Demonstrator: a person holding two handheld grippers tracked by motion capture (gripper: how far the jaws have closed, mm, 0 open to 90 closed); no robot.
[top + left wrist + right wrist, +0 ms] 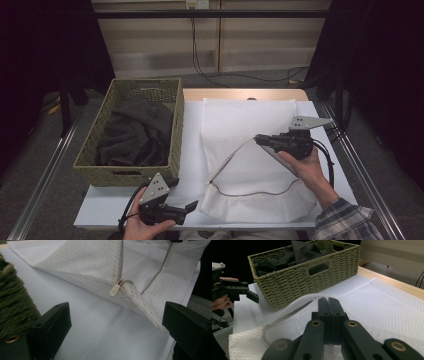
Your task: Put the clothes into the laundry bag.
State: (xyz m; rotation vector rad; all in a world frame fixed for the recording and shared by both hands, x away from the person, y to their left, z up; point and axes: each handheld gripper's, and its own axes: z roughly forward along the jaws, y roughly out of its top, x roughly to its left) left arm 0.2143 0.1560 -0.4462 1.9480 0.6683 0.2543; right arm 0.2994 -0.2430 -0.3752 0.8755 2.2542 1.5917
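A dim workspace seen from above, described from left to right, with every place given relative to the white mesh laundry bag (250, 165) lying flat on the desk (192, 150).

Left of the bag, touching or just beside its edge, stands a green woven basket (176, 125) holding dark clothing (135, 135). In front of the basket, near the bag's near left corner, a hand holds the left tool (190, 206) level above the desk. Its jaws are spread wide with nothing between them, and in the left gripper view they point toward the bag's zipper pull (115, 288), which lies apart from them.

On the bag itself, the zipper is open and its beige edge (235, 155) rises in a peak. At the bag's right side, a hand in a plaid sleeve (345, 220) holds the right tool (258, 139), jaws pressed together and pinching that lifted edge of the opening, so the upper layer is held up.

The grip looks narrow, taken near the jaw tips. If the edge is pulled higher or sideways, the thin mesh could slip free and the opening would fall shut. A hard pull might also drag the whole light bag across the desk, since nothing pins it down.
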